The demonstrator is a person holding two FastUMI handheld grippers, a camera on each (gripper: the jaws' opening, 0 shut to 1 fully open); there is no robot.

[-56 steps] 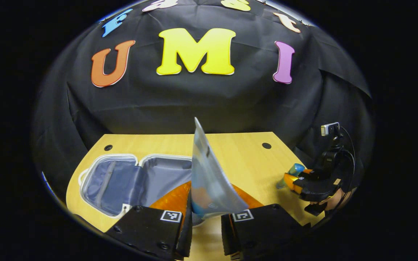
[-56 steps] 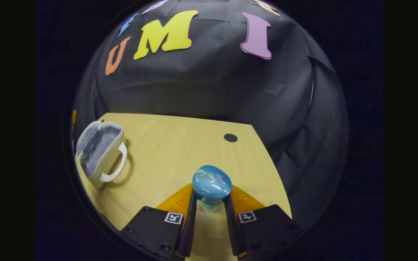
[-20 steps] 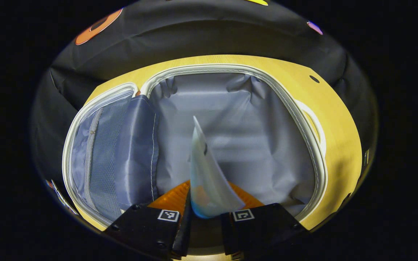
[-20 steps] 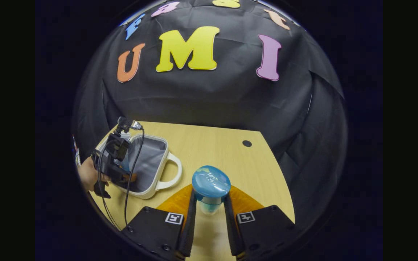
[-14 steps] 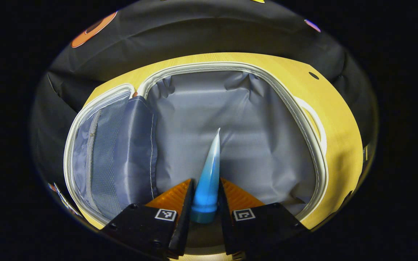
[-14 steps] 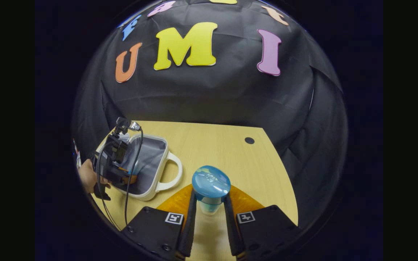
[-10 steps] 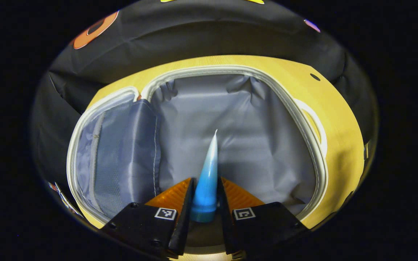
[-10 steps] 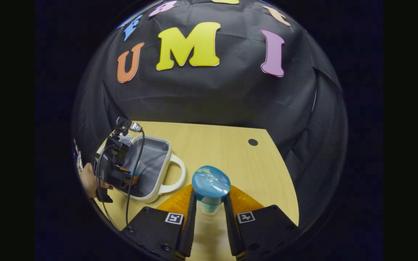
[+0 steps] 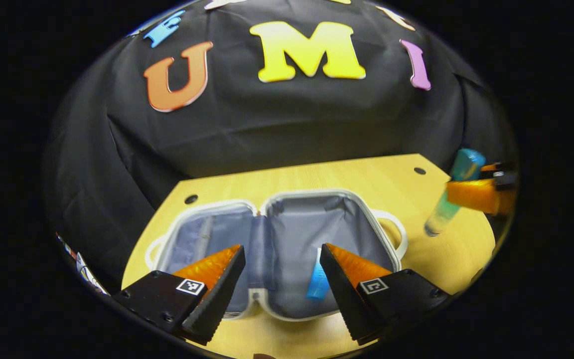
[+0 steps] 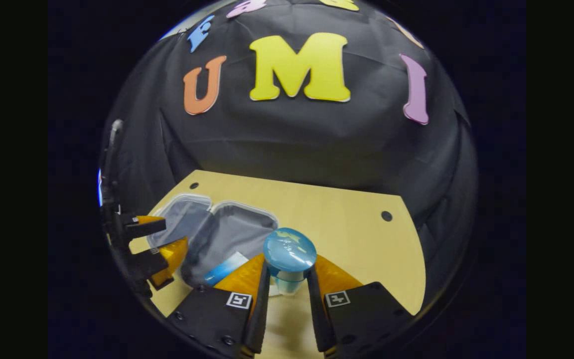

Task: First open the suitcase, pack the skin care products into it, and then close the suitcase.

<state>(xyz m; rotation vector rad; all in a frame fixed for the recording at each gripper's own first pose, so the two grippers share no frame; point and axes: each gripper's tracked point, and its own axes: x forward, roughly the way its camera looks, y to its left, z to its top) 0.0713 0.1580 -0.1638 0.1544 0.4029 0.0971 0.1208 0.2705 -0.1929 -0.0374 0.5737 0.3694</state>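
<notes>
Right gripper (image 10: 287,299), jaws pinching an upright blue-capped clear bottle (image 10: 289,259), is hovering just right of the open grey-lined white suitcase (image 9: 287,199) (left gripper (image 9: 279,279) spread, empty).

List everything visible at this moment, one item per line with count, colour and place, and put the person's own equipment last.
suitcase: one, white shell with grey lining, lying open on the table.
tube: one, blue fading to white, lying inside the right half of the suitcase.
bottle: one, clear with a blue cap, held above the table near the suitcase.
table: one, light wood, with small dark holes near its far corners.
left gripper: one, black with orange fingers, jaws wide apart over the suitcase, holding nothing.
right gripper: one, black with orange fingers, both fingers pressed on the bottle below its cap.
</notes>
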